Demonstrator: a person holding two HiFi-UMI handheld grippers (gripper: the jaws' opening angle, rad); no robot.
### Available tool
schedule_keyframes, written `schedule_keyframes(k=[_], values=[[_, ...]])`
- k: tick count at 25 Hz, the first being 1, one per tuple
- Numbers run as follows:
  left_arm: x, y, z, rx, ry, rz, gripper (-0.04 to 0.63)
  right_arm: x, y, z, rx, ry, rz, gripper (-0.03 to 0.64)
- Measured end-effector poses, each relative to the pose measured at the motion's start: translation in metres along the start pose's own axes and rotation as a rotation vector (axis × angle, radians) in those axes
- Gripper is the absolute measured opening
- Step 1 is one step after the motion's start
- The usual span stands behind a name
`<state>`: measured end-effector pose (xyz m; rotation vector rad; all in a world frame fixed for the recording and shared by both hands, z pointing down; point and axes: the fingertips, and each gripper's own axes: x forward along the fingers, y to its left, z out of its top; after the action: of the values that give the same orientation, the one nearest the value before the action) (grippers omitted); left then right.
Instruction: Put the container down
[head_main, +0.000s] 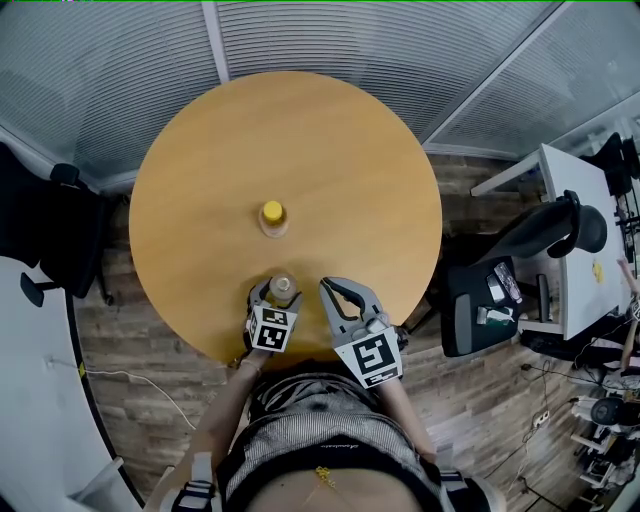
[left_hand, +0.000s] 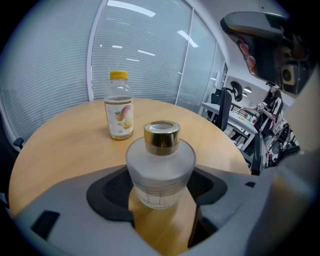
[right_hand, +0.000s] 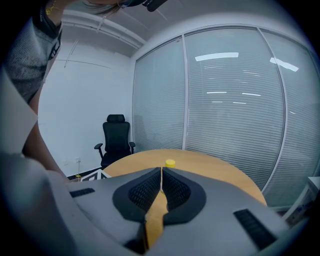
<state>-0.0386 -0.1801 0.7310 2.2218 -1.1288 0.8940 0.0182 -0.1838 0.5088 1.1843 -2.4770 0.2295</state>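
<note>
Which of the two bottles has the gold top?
The frosted bottle gripped between the left gripper's jaws; the clear bottle standing alone beyond it has a yellow cap instead.

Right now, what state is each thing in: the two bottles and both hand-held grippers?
frosted bottle: upright, gold cap on, between the left jaws.
juice bottle: upright, yellow cap on, standing free on the table.
left hand-held gripper: shut on the frosted bottle.
right hand-held gripper: shut, empty.
</note>
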Motion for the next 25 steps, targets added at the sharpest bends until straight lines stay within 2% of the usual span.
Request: schedule_keyframes(k=[25], values=[[0.005,0.000,-0.021,0.052,0.032,0.016,0.330,0.001,0.007,-0.007,-0.001,0.016,0.012,0.021]])
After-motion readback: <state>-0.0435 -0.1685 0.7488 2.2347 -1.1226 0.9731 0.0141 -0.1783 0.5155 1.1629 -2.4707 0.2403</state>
